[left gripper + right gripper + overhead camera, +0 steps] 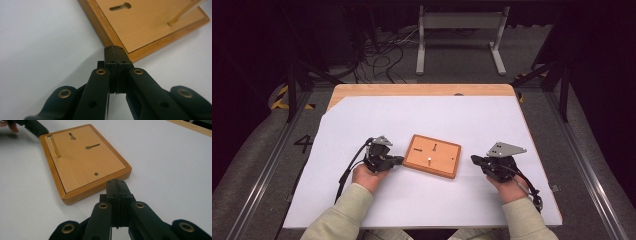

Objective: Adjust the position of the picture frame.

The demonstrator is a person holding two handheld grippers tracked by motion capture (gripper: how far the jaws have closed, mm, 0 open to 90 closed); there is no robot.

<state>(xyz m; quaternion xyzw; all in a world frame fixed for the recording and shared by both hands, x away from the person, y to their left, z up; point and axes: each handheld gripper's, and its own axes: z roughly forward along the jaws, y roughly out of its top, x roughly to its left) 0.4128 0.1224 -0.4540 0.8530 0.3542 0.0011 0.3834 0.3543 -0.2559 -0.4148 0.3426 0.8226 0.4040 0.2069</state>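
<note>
A flat wooden board (432, 155) with a darker raised rim lies on the white sheet, turned slightly. Its face has two keyhole slots (92, 146), a small round hole (96, 173) and a thin upright peg (54, 146); the peg (183, 11) leans across the left gripper view. My left gripper (400, 160) is shut and empty, its tips (115, 50) at the board's left rim. My right gripper (473, 159) is also shut and empty, its tips (117, 183) just short of the board's right rim. The left gripper (32, 126) lies beyond the board in the right gripper view.
The white sheet (422, 120) covers most of a wooden table (422, 90). A grey metal stand (459, 30) and loose cables (382, 55) are on the floor behind the table. Metal rails (267, 165) run along both sides.
</note>
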